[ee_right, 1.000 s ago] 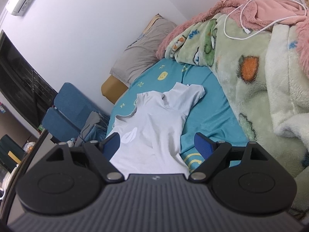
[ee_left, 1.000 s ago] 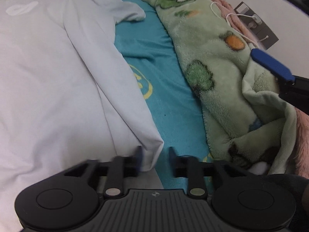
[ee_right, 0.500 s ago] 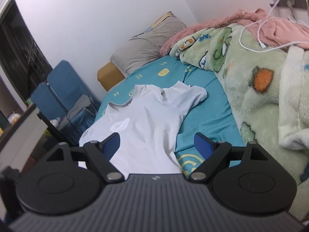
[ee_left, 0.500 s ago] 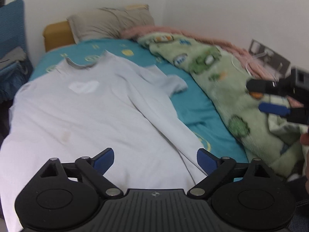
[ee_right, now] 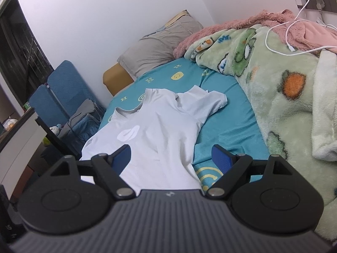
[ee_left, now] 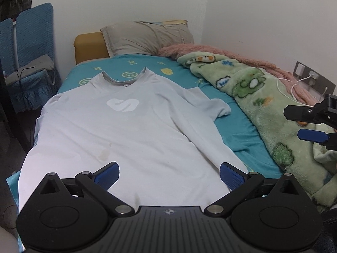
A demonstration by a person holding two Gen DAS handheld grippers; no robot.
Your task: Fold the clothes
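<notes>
A pale grey T-shirt (ee_left: 126, 130) lies flat, front up, on my teal bed sheet (ee_left: 236, 130), with both my grippers held above its hem, holding nothing.

My left gripper (ee_left: 169, 174) has its jaws opening wide, the ribbed blue pads (ee_left: 107, 174) clear of the smooth cloth. My right gripper (ee_right: 171, 160) also stands spread, nothing between its blue pads. The shirt has a round neck, a glossy white logo on the chest, and its right sleeve folded inward. Beside it runs a fluffy green cartoon blanket (ee_left: 263, 105) and a shaggy pink one (ee_right: 221, 29); a limp grey pillow (ee_left: 147, 37) sits at the head.
</notes>
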